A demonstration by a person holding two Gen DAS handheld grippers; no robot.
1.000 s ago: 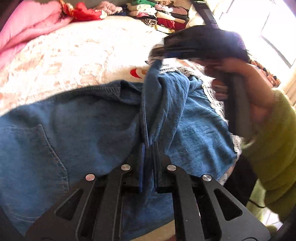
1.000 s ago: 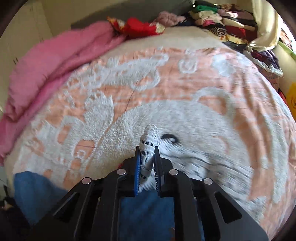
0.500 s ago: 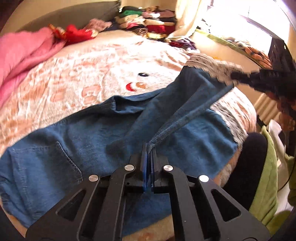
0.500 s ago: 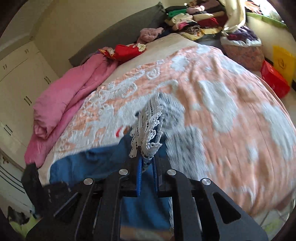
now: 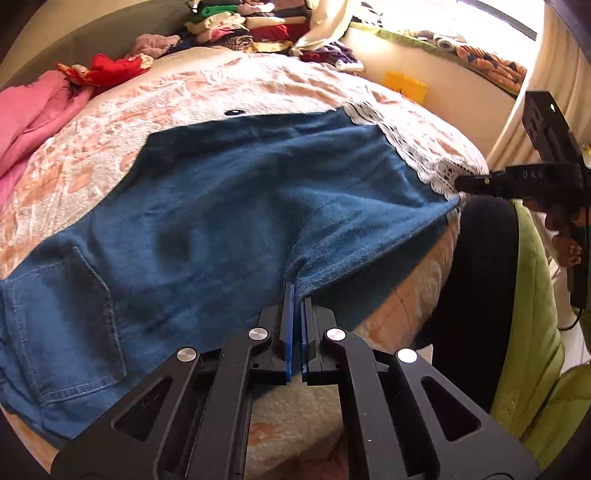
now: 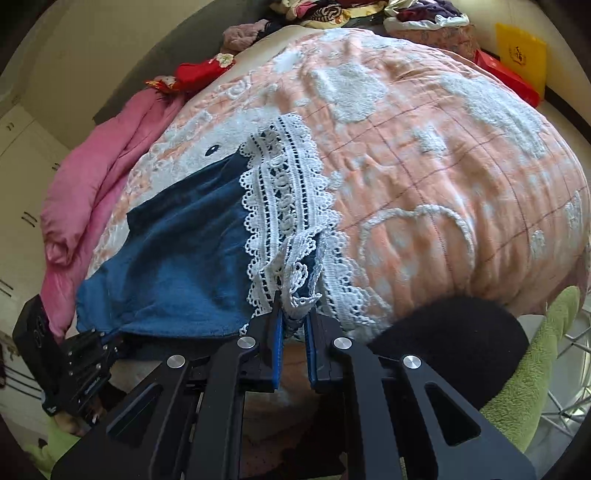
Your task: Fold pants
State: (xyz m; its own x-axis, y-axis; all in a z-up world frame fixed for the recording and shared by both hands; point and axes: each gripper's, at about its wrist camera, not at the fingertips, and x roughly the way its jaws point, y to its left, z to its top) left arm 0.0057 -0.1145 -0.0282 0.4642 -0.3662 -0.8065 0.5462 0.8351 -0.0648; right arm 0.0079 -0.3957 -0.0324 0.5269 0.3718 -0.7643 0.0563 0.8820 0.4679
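The blue denim pants with a white lace hem (image 5: 229, 221) lie spread flat across the peach-and-white textured bedspread (image 6: 424, 155), the back pocket toward 8 o'clock in the left wrist view and the lace hem (image 6: 284, 199) toward 2 o'clock. The left gripper (image 5: 294, 295) is clenched on the near denim edge at 6 o'clock. The right gripper (image 6: 293, 314) grasps a bunched fold of lace between its blue pads. A crumpled pink quilt (image 6: 96, 177) lies along the bed's far-left side at 10 o'clock, a red garment (image 5: 107, 68) beside it, and a pile of folded clothes (image 5: 236, 22) at 12 o'clock. The bedspread past the hem lies bare out to the rounded right edge. A yellow bag (image 6: 521, 51) and what looks like a red box (image 6: 506, 75) sit beyond it at 1 o'clock.
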